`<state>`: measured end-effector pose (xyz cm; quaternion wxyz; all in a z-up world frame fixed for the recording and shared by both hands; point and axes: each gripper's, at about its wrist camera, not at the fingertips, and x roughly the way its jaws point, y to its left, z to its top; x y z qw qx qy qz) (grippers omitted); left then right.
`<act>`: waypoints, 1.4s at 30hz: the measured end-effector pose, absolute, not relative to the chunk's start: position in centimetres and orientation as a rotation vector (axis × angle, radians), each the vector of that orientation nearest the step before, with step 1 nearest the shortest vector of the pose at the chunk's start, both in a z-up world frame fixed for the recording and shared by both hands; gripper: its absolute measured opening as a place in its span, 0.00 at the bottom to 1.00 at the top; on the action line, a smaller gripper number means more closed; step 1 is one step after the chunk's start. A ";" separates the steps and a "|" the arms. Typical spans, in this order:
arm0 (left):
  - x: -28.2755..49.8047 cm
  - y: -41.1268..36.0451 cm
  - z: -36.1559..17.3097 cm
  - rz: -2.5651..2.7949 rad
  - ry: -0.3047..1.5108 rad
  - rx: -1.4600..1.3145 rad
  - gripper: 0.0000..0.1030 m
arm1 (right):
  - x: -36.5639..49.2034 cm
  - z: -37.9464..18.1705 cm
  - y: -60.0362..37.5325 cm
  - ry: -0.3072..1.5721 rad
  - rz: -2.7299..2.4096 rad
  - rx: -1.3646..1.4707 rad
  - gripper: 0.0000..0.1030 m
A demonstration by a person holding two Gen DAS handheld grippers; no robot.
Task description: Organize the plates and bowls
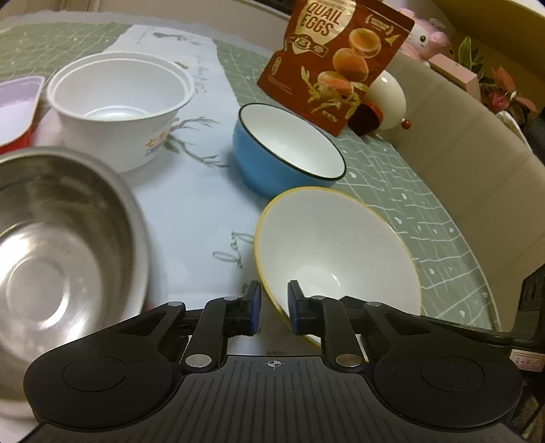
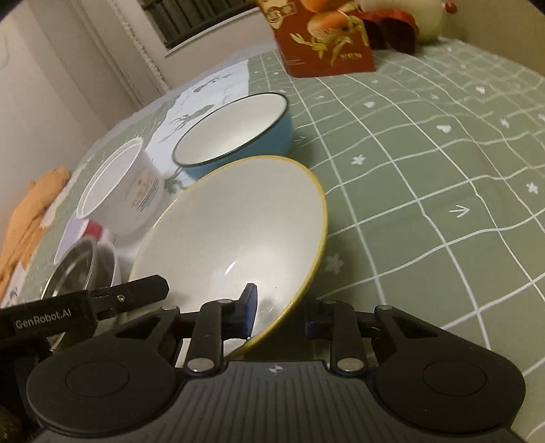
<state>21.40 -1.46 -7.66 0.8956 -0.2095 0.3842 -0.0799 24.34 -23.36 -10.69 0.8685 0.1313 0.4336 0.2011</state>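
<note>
On green checked tablecloth (image 2: 425, 143), my left gripper (image 1: 274, 308) and right gripper (image 2: 279, 311) both clamp yellow-rimmed white ceramic bowl (image 1: 335, 248), tilted; blue enamel bowl (image 1: 289, 150) just behind.

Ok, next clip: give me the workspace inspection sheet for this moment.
Surface: green grid tablecloth with a pale printed runner across it.
Job's things: yellow-rimmed white bowl, tilted; blue bowl behind it; white paper tub; steel bowl.
Clutter: quail eggs pouch, red tray, orange cloth, pink plush.
Grippers: left claw and right claw both shut on the yellow-rimmed bowl's near rim, one pad inside, one outside.
Cables: nothing seen.
Surroundings: beige wall, window grille, potted plant.
</note>
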 end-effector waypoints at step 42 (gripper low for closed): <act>25.9 3.1 -0.2 -0.111 0.800 -0.352 0.19 | 25.9 -2.6 -25.9 0.701 0.303 0.015 0.67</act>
